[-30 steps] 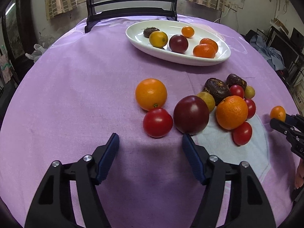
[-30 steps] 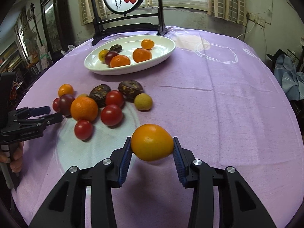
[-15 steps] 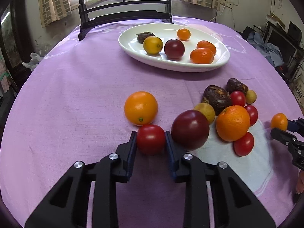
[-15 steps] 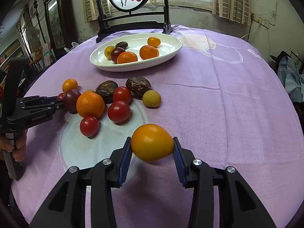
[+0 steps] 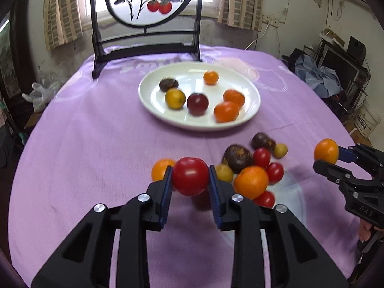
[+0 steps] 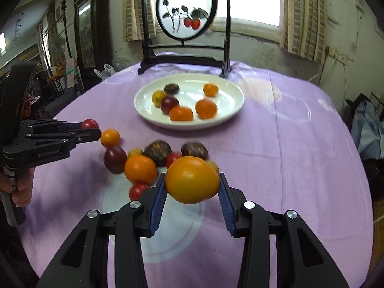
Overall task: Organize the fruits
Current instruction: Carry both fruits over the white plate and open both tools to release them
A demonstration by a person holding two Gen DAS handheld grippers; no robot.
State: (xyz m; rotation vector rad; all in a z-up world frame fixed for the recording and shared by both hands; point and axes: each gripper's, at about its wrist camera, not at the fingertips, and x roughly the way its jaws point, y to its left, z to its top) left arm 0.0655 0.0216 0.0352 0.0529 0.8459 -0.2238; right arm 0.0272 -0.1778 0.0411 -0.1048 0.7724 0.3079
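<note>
**Both grippers loaded, most fruit not yet on the plate**

Toward the left, the left gripper (image 5: 190,180) pinches a red tomato (image 5: 190,176) between its pads, clear of the purple tablecloth (image 5: 96,144). Beside it lies the loose pile (image 5: 249,168): a small orange, a large orange, a dark plum, two brown wrinkled fruits, small yellow ones and several red tomatoes. Beyond the pile, the white plate (image 5: 252,117) holds six fruits, well short of full. On the right, the right gripper (image 6: 192,188) is clamped on a big orange (image 6: 192,180), also off the cloth. By this reading, about a third is sorted; both held fruits need carrying to the plate, then the pile remains.
</note>
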